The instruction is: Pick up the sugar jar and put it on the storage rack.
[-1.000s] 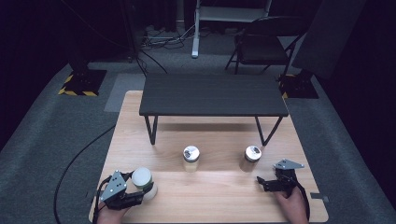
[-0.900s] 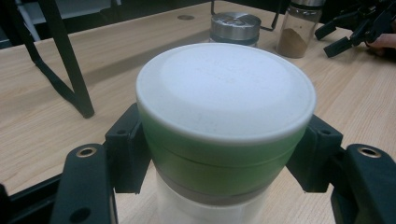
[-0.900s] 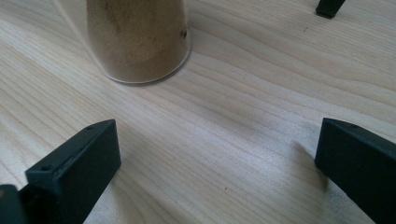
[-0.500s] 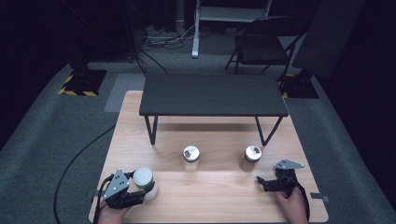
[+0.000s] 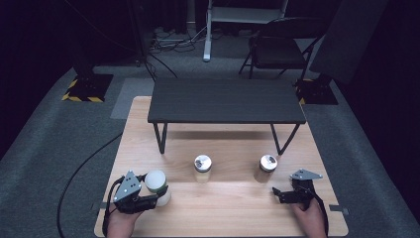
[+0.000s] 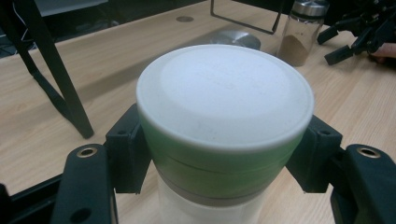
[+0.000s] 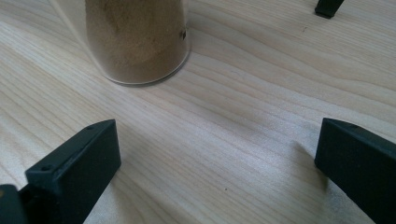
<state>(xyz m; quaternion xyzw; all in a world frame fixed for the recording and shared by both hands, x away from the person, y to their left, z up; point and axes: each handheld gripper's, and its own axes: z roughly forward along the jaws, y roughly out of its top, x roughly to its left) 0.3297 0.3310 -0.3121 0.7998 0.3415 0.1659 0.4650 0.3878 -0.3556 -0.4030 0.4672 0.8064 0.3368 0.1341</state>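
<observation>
Table [image 5: 223,213]: a pale wooden top, with a low black bench [image 5: 225,101] standing across its far half.
Left gripper [image 5: 148,198]: at the near left corner, jaws pinching the white-lidded jar [image 5: 157,186] from both sides just under the lid, on its green band [image 6: 219,165].
What changed: compared with a second ago the left gripper and the jar sit a touch higher and nearer the table's edge; the grip looks the same.
White-lidded jar: near left, held upright, apparently lifted just off the wood, though its base is hidden.
Right gripper [image 5: 287,194]: unmoved at the near right, jaws spread wide over bare wood, nothing between them.
Spice jars: one with brown powder [image 5: 266,168] just beyond the right gripper, another [image 5: 202,167] mid-table; neither has shifted.
Reading: the pickup looks done, and carrying the jar off seems the step beginning.
</observation>
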